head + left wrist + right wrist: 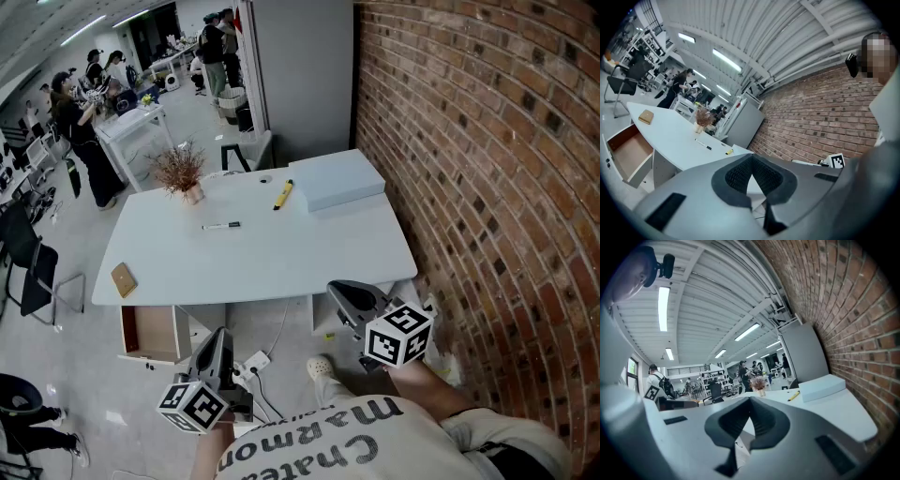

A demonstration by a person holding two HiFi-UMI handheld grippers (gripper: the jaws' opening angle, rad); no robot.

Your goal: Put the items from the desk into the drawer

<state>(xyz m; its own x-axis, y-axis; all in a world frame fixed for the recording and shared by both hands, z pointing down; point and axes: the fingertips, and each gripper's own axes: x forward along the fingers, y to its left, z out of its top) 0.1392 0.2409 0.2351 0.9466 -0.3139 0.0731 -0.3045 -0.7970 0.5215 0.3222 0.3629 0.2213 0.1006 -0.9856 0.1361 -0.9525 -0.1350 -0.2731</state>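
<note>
Under near-left edge of desk (pixel 281 258), open drawer (pixel 150 333)

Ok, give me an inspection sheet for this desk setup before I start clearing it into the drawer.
Surface: white desk, mostly bare.
Job's things: black marker, yellow pen and brown pad on the desk; drawer open, nothing seen inside.
Clutter: dried-flower vase; pale blue box at the far corner by the wall.
Tools: left tool and right tool both shut, empty, short of the desk.
Cables: power strip and cords on the floor by the desk's near edge.
Surroundings: brick wall on the right; people at far tables.
</note>
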